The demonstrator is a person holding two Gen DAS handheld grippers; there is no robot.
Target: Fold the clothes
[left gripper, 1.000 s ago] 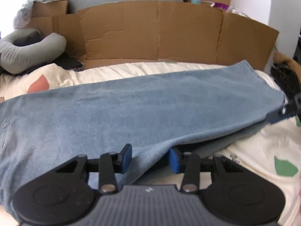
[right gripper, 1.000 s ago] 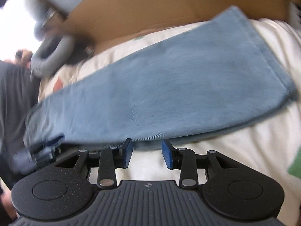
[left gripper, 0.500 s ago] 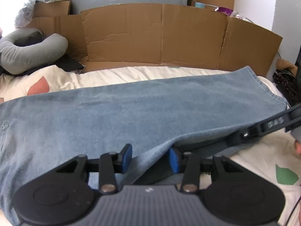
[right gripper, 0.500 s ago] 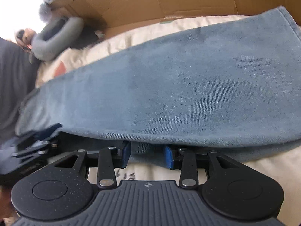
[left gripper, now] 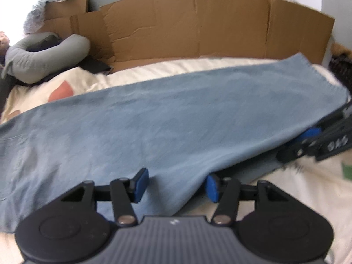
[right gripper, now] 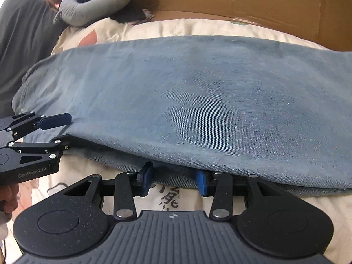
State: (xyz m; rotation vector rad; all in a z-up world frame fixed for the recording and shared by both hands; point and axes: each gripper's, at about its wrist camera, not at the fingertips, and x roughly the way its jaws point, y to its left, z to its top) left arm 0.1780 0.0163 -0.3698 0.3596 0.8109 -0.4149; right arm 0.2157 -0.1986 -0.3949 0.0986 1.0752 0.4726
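Blue jeans (left gripper: 167, 118) lie lengthwise across the bed, one leg folded over the other; they also show in the right wrist view (right gripper: 198, 101). My left gripper (left gripper: 176, 183) is open, its jaws straddling the near edge of the upper leg. My right gripper (right gripper: 175, 179) is open at the near edge, its blue pads just under the upper layer. The right gripper shows at the far right of the left wrist view (left gripper: 308, 136). The left gripper shows at the left of the right wrist view (right gripper: 59, 129), one jaw above the cloth and one below.
The bed has a cream sheet (left gripper: 286, 198) with coloured shapes. A cardboard wall (left gripper: 198, 26) stands behind it. A grey neck pillow (left gripper: 44, 55) lies at the back left. A dark pillow (right gripper: 19, 44) is at the left.
The right gripper has pushed in until its pads sit under the jeans' near edge. The left gripper has stayed open at the same edge, shifting only slightly.
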